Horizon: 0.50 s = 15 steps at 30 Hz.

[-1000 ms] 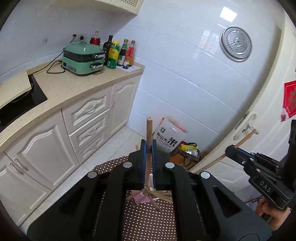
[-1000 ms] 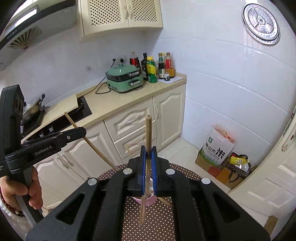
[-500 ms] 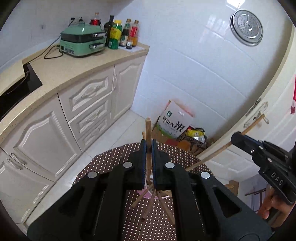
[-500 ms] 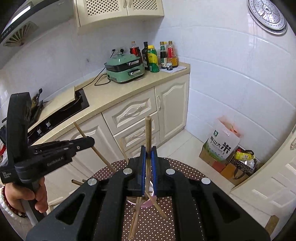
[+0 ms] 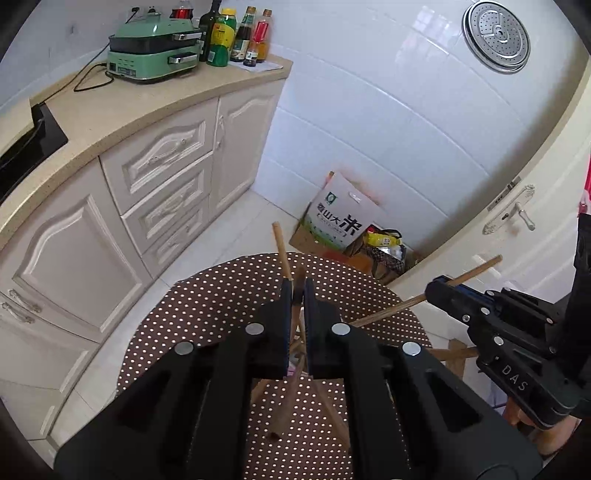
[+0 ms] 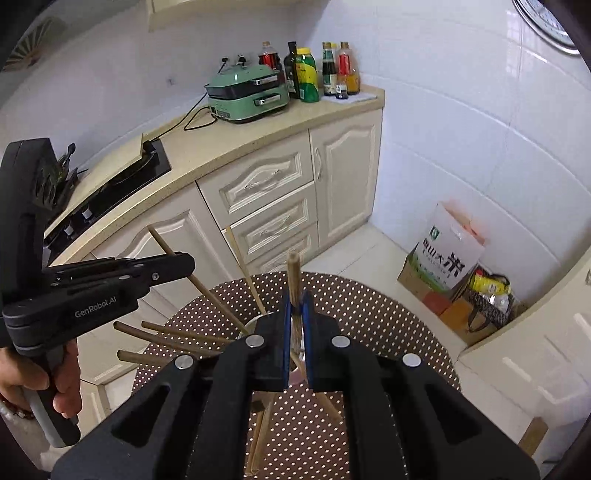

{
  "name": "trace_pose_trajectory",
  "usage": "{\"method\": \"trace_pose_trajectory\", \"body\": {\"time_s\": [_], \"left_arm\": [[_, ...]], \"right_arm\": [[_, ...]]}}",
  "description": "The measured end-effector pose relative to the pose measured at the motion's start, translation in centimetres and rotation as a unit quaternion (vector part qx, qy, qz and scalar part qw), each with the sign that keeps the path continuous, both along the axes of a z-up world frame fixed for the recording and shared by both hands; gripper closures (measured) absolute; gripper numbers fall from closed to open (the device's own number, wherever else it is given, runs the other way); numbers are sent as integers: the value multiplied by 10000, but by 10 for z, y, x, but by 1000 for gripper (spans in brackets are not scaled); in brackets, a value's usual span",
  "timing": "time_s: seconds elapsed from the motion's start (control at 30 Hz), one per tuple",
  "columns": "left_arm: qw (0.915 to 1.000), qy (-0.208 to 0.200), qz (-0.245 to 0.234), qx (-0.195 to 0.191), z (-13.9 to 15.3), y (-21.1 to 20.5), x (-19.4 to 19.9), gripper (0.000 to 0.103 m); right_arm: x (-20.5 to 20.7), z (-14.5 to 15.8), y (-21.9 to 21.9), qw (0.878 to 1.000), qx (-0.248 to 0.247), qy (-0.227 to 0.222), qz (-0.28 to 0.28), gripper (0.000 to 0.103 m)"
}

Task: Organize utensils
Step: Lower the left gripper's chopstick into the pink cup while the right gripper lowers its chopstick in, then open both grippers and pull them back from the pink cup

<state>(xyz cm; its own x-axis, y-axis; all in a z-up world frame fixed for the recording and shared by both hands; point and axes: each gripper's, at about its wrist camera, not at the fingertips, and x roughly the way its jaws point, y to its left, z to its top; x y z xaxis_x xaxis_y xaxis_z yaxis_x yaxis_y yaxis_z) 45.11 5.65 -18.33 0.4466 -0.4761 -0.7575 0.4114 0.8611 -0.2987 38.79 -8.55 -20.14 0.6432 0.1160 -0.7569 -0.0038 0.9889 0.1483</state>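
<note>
My left gripper (image 5: 296,291) is shut on a wooden chopstick (image 5: 298,275) and hangs over a round brown polka-dot table (image 5: 221,295). My right gripper (image 6: 295,301) is shut on another wooden chopstick (image 6: 293,275). Each gripper shows in the other's view: the left one (image 6: 188,263) with its chopstick (image 6: 162,242), the right one (image 5: 430,290) with its chopstick (image 5: 476,268). Several chopsticks (image 6: 170,332) lean out of a holder (image 6: 255,325) under the grippers, mostly hidden. Loose chopsticks (image 5: 284,406) lie on the table.
Cream kitchen cabinets (image 5: 162,177) and a counter with a green cooker (image 5: 155,48) and bottles (image 5: 236,33) stand to the left. A rice bag (image 5: 340,218) and boxes sit on the floor by the tiled wall. A door (image 5: 517,218) is at right.
Both grippers have tipped down toward the table and come lower over the holder, each still holding its chopstick. The loose chopsticks and the holder now show more.
</note>
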Motion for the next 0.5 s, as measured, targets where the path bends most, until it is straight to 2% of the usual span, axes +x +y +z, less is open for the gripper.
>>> {"method": "trace_pose_trajectory", "body": {"time_s": [0.1, 0.13, 0.17, 0.2, 0.23, 0.4, 0.47, 0.5], "left_arm": [[10000, 13, -55, 37, 1, 0, -4, 89], [10000, -15, -65, 48, 2, 1, -6, 79], [9999, -71, -62, 49, 4, 2, -9, 64], [9999, -157, -45, 53, 7, 3, -12, 53], [9996, -275, -48, 29, 10, 5, -16, 47], [9988, -482, -93, 56, 22, 12, -25, 45], [9981, -613, -81, 81, 27, 16, -31, 36], [9973, -722, -84, 101, 30, 18, -34, 36]], "right_arm": [[-1, -1, 0, 9999, 135, 49, -66, 96], [-2, -1, 1, 9998, 175, 67, -98, 95], [-2, -1, 2, 9997, 188, 66, -120, 95], [-3, 0, 2, 9997, 211, 62, -141, 95], [-5, 1, 3, 9995, 254, 45, -152, 95], [-13, 8, 10, 9992, 366, -55, -145, 93], [-18, 12, 14, 9990, 415, -150, -112, 92], [-21, 14, 16, 9988, 429, -209, -91, 92]]}}
